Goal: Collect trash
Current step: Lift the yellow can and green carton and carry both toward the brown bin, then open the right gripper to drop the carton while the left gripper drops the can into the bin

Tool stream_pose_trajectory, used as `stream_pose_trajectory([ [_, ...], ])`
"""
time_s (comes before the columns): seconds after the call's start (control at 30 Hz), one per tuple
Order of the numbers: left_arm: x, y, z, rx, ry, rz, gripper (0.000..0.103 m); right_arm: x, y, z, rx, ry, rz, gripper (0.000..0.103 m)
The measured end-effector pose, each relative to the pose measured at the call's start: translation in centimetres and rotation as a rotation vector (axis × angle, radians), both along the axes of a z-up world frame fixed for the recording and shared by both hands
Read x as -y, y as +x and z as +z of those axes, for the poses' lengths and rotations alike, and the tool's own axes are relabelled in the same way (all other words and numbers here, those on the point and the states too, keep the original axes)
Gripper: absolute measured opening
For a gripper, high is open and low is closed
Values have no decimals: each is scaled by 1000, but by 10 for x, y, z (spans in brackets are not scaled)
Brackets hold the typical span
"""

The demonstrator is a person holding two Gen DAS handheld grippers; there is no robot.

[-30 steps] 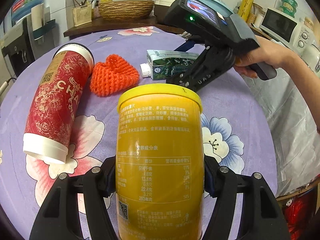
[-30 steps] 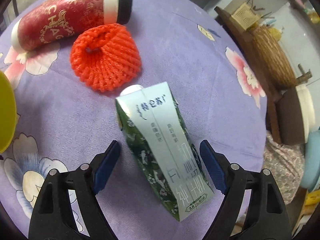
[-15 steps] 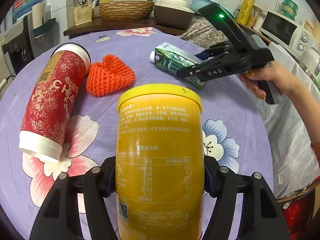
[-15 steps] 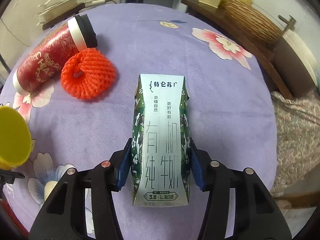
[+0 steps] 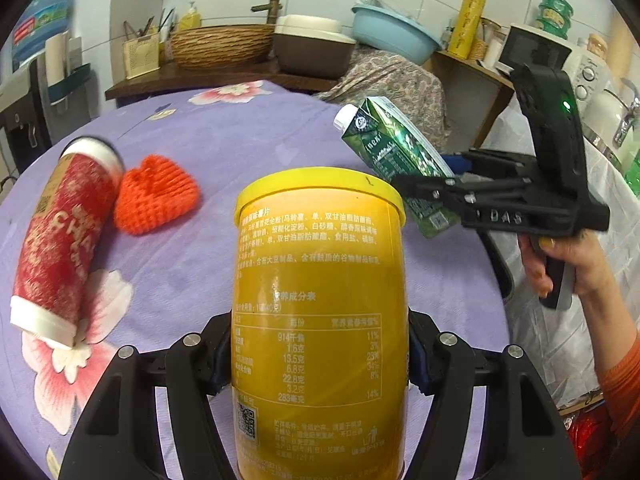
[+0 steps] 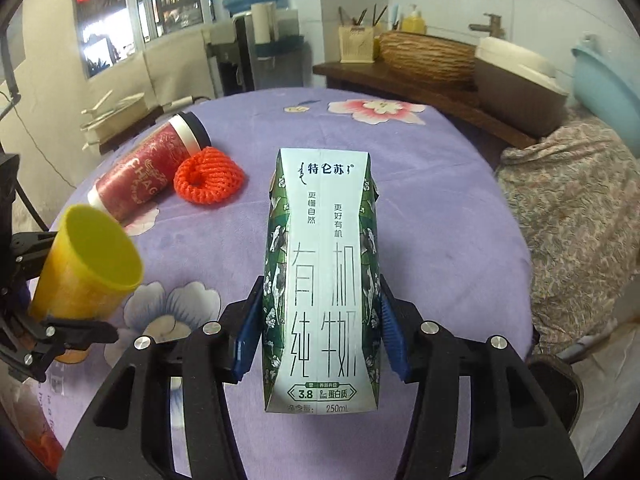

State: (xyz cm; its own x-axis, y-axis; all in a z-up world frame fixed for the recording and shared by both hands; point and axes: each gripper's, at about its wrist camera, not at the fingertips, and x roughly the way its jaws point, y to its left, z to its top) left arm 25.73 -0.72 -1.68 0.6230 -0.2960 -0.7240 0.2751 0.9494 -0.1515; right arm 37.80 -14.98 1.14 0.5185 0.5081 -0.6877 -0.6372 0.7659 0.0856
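My left gripper [image 5: 316,352] is shut on a tall yellow canister [image 5: 320,300] and holds it above the purple flowered tablecloth [image 5: 192,248]. My right gripper [image 6: 320,332] is shut on a green-and-white milk carton [image 6: 322,272], lifted off the table; the carton also shows in the left wrist view [image 5: 396,160]. A red paper cup [image 5: 60,236] lies on its side at the left, with an orange foam net [image 5: 156,196] beside it. In the right wrist view the yellow canister [image 6: 84,264] is at the left, beyond it the red cup [image 6: 148,176] and the net [image 6: 210,176].
A wooden counter [image 5: 224,74] behind the table holds a wicker basket [image 5: 220,46], a brown pot [image 5: 312,50] and a blue basin [image 5: 390,34]. A floral cloth [image 6: 576,208] is draped at the table's right. A red bag [image 5: 588,440] shows low on the right.
My right gripper closed on the milk carton and lifted it off the table, tilting it up and moving right. My left gripper kept the yellow canister and rose a little.
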Motion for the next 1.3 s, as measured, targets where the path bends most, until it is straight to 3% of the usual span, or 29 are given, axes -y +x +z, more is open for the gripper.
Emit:
stream_pose_trajectory([
  [0.43, 101, 9, 14, 68, -64, -140, 65, 114, -60, -1, 129, 86, -279, 53],
  [0.63, 145, 16, 13, 66, -78, -207, 65, 170, -72, -18, 116, 88, -429, 53],
  [0.97, 229, 40, -4, 12, -94, -292, 65, 242, -69, -92, 20, 40, -630, 53],
  [1.3, 285, 58, -34, -56, -67, -331, 65, 281, -23, -193, -212, -6, -749, 53],
])
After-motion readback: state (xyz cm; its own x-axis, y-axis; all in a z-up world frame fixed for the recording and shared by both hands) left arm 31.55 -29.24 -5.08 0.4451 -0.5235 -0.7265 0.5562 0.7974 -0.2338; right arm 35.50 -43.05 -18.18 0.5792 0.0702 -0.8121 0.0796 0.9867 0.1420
